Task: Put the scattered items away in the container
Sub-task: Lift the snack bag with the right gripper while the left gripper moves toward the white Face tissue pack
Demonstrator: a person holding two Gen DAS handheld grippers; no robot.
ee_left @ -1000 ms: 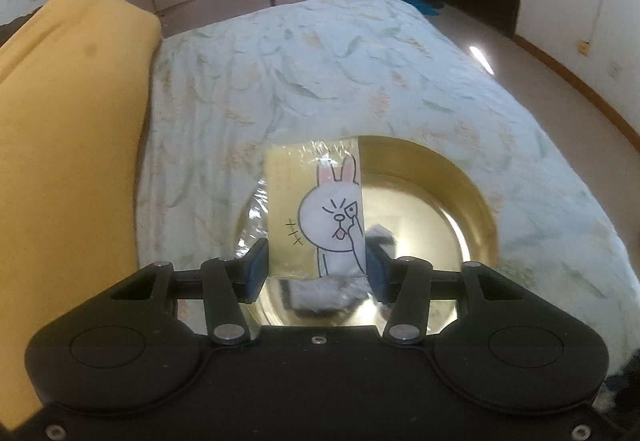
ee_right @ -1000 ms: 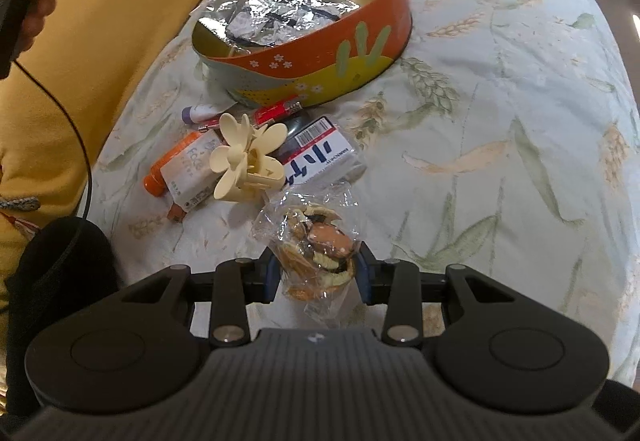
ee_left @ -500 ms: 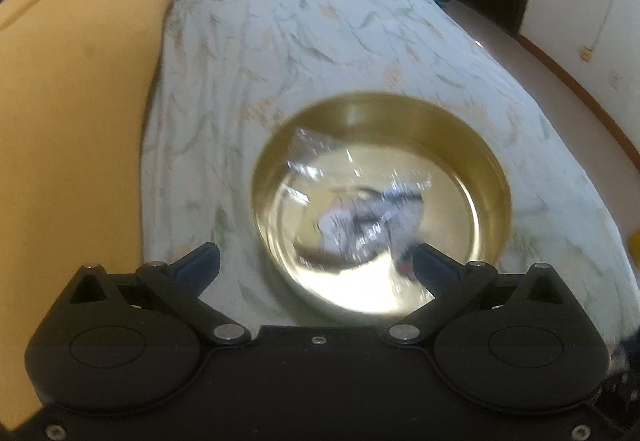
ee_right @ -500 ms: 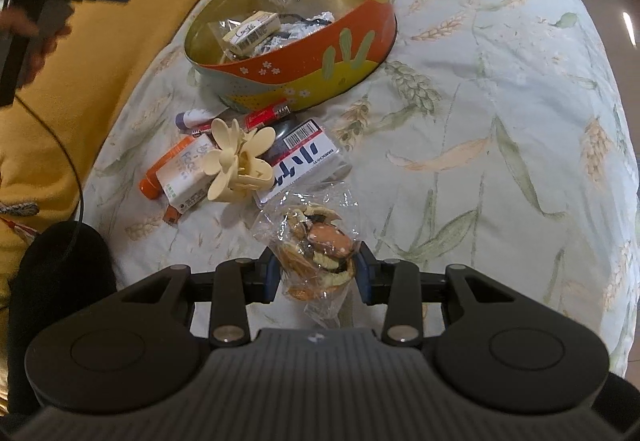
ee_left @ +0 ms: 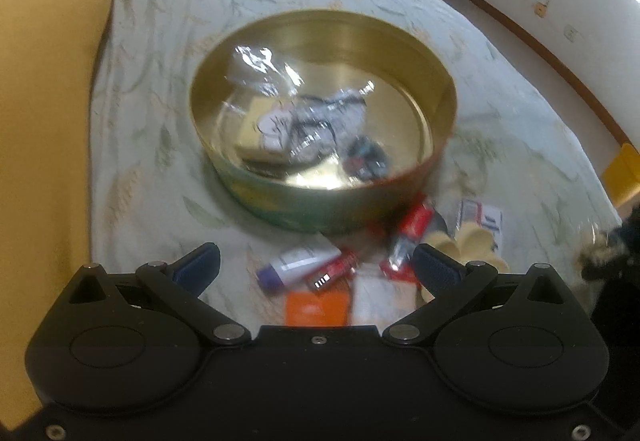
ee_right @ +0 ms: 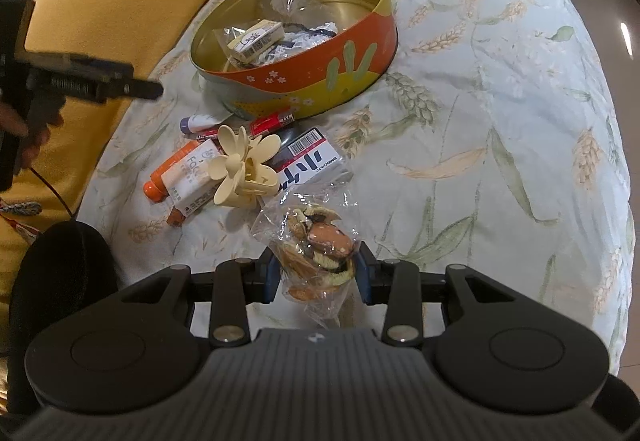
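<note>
The round tin (ee_right: 320,81), orange and yellow outside and gold inside, stands on the bed with a small box (ee_right: 256,37) and crinkled clear packets in it. My left gripper (ee_left: 316,265) is open and empty, hovering over the loose items in front of the tin (ee_left: 320,209): a purple-capped tube (ee_left: 296,265), a red stick (ee_left: 414,227) and an orange tube (ee_left: 316,307). My right gripper (ee_right: 318,273) is shut on a clear bag of nuts (ee_right: 320,241), lifted just above the bedspread. A cream mini fan (ee_right: 244,169) and a barcode packet (ee_right: 308,161) lie between bag and tin.
A yellow cushion (ee_right: 120,1) runs along the left of the bed. A hand carries the left gripper (ee_right: 148,89) beside it. A black rounded object (ee_right: 60,273) sits at the near left. The bedspread (ee_right: 500,121) falls away to the floor on the right.
The left gripper opened and let the bunny-print packet drop into the tin, then drew back and down over the loose items. The right gripper stayed still with the bag of nuts.
</note>
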